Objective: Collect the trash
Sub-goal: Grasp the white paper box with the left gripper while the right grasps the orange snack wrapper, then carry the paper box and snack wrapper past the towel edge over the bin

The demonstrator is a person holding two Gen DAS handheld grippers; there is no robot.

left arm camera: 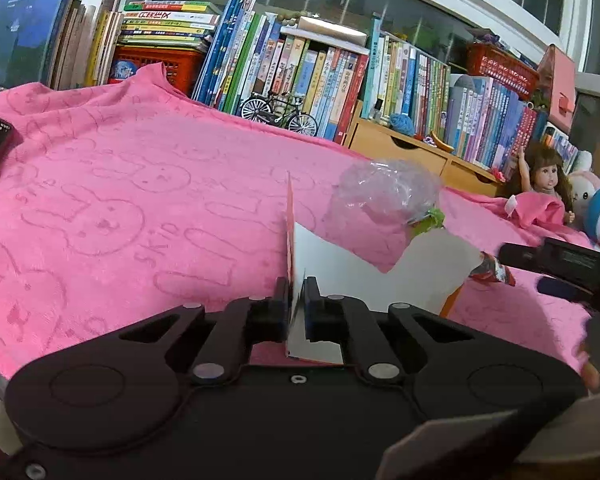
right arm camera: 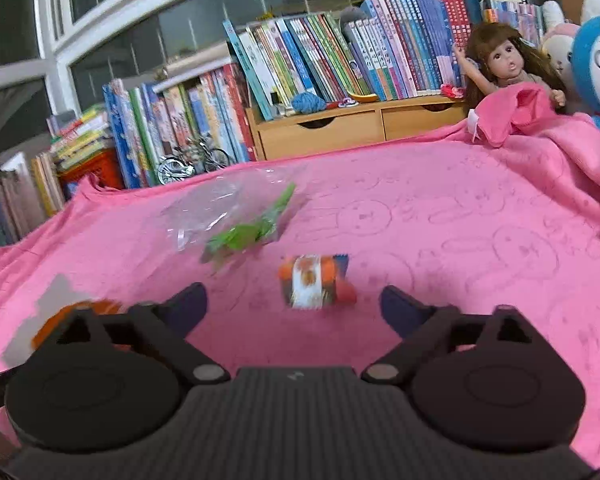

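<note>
Lying just beyond the spread fingers of the right gripper [right arm camera: 294, 306], a crumpled orange-and-white wrapper [right arm camera: 316, 282] sits on the pink blanket [right arm camera: 460, 240], roughly centred in the gap, its long axis running left to right. A clear plastic bag [right arm camera: 236, 216] with green scraps lies farther off to the left. The left gripper [left arm camera: 296, 292] has its fingers pressed on the wall of a white paper bag [left arm camera: 380, 272]. The right hand looks nearer the wrapper.

Ahead of the wide-open right tongs [right arm camera: 294, 304] a rolled wrapper [right arm camera: 316, 282] lies between the tips, a plastic bag [right arm camera: 236, 218] beyond. The pink blanket [right arm camera: 460, 240] to the right lies bare up to the doll [right arm camera: 504, 64].
</note>
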